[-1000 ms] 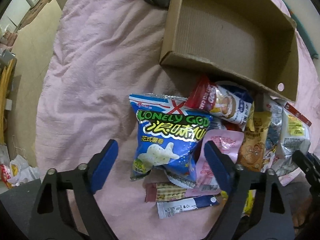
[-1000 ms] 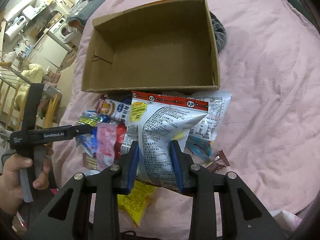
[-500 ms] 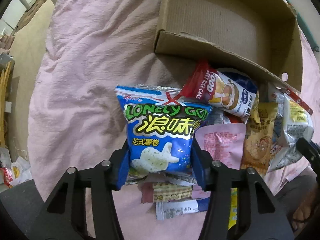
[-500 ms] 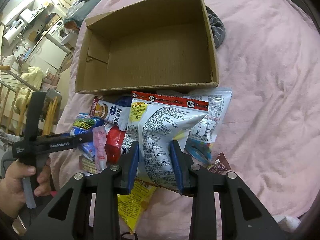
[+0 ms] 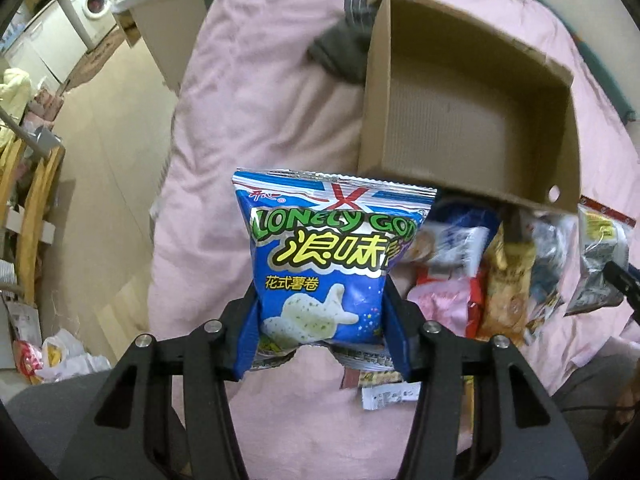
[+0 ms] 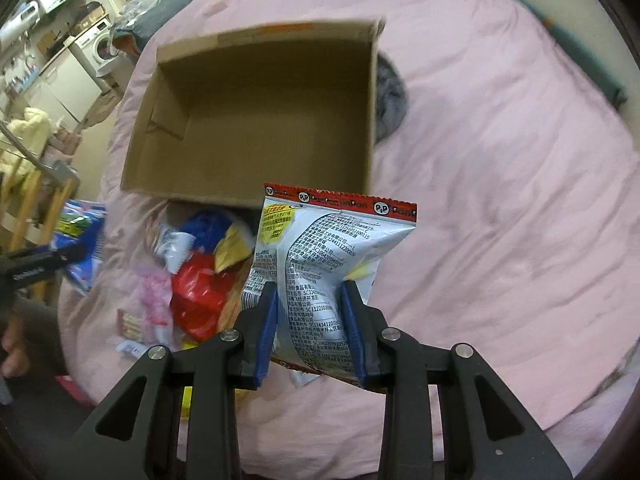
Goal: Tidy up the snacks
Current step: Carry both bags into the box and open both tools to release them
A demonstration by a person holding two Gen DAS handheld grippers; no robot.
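The left gripper (image 5: 322, 332) is clamped on a blue Lonely God chip bag (image 5: 328, 256) and the right gripper (image 6: 310, 330) pinches a white snack bag with a red top strip (image 6: 324, 264), both held clear of the pink bedspread (image 6: 500, 200). The cardboard box (image 6: 256, 120) just beyond them looks empty, so nothing is sorted yet. By my reading, these two bags go in first, with the heap of loose snack packets (image 5: 500, 280) at its near wall left to clear.

The left gripper (image 5: 322, 332) has shut on the blue chip bag (image 5: 328, 264) and lifted it off the snack pile (image 5: 496, 280); the right gripper (image 6: 310, 330) has lifted its white bag (image 6: 320, 276) above the pile too.
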